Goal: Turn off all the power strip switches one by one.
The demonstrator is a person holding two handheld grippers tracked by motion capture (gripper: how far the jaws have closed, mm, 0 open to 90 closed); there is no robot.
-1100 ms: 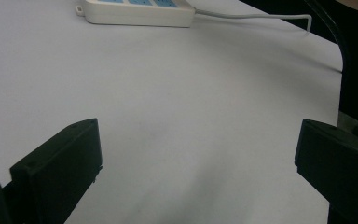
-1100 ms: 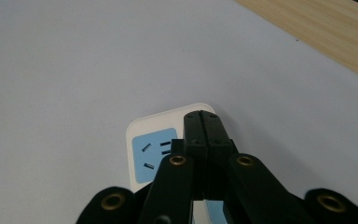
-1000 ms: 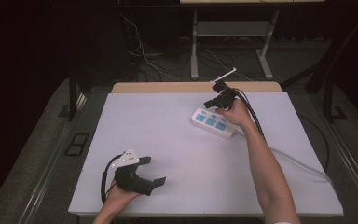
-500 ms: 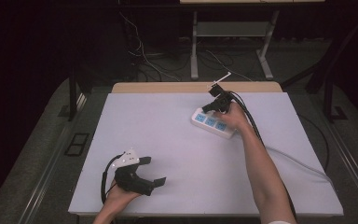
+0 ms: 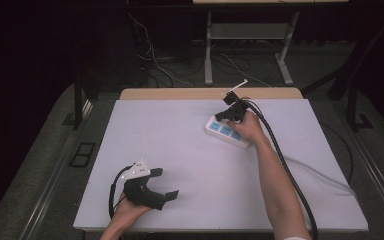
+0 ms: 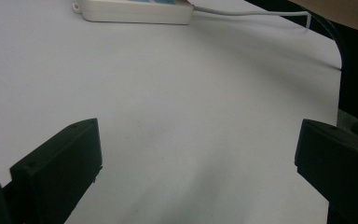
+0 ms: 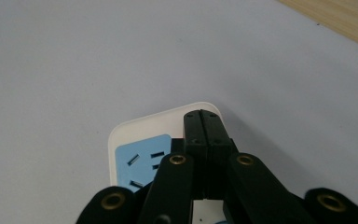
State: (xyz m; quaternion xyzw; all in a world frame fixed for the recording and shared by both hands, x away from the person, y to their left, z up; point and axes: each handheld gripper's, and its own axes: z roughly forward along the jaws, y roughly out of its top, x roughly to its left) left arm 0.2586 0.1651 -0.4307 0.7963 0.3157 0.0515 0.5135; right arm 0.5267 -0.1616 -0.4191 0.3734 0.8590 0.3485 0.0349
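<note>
My right gripper [image 7: 204,122] has its fingers [image 7: 193,130] pressed flat together with nothing between them, the tips poised over the far end of the white power strip [image 7: 135,135], just past its blue socket face [image 7: 142,163]. I can't tell whether the tips touch the plastic or hang just above it. From the high view the power strip [image 5: 226,132] lies at an angle toward the far right part of the white counter [image 5: 180,145], its pale cord [image 5: 320,172] trailing off toward the right edge, and my right hand [image 5: 250,126] sits right over it. My left gripper [image 5: 167,192] rests low near the front left edge, fingers [image 6: 60,163] well apart and holding nothing, the strip far off from it.

I judge I'm at the step of pressing or nudging the strip's end with closed tips, perhaps a switch there. Next calls for a short, steady push straight down, keeping the strip from skidding across the smooth counter
</note>
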